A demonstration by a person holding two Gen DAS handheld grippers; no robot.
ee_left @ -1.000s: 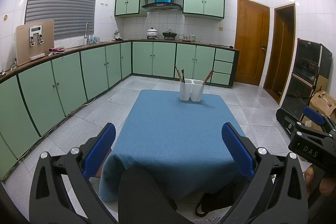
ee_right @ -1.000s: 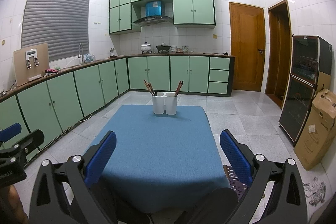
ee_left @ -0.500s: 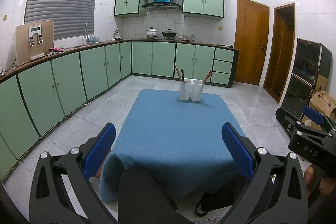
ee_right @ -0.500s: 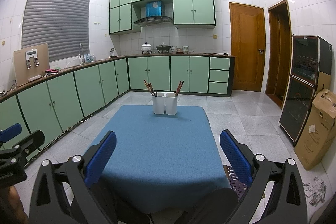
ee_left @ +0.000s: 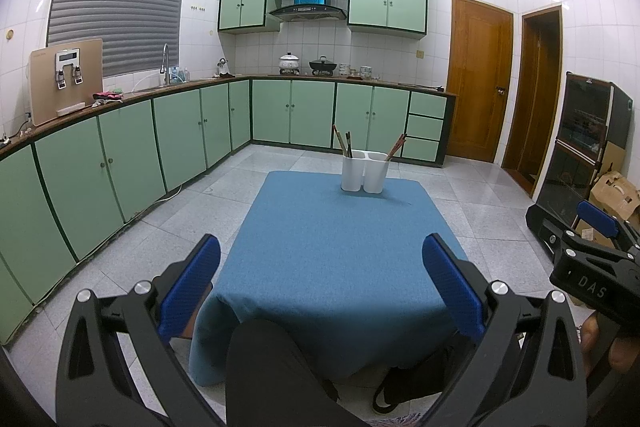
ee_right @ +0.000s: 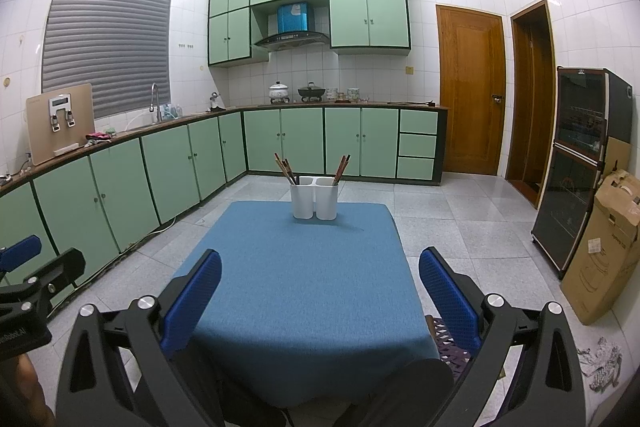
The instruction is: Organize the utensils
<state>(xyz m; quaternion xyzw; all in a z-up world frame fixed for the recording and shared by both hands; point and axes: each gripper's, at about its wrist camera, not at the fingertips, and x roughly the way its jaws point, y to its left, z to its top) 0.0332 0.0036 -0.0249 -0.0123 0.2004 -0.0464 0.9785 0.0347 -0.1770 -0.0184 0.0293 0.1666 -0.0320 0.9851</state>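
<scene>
Blue table (ee_left: 340,251) ahead of me, white holder (ee_left: 365,175) at 12 o'clock on its far end, brown sticks (ee_right: 285,167) poking out, my left gripper (ee_left: 320,263) wide and holding nothing, my right gripper (ee_right: 320,267) wide and holding nothing too, both well back from the holder.

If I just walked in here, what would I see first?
Probably the blue tablecloth in the middle of the green kitchen, bare except for a white two-cup holder at its far end with brown sticks poking out both sides. Close up, both pairs of tongs, left and right, are open and hold nothing.
</scene>
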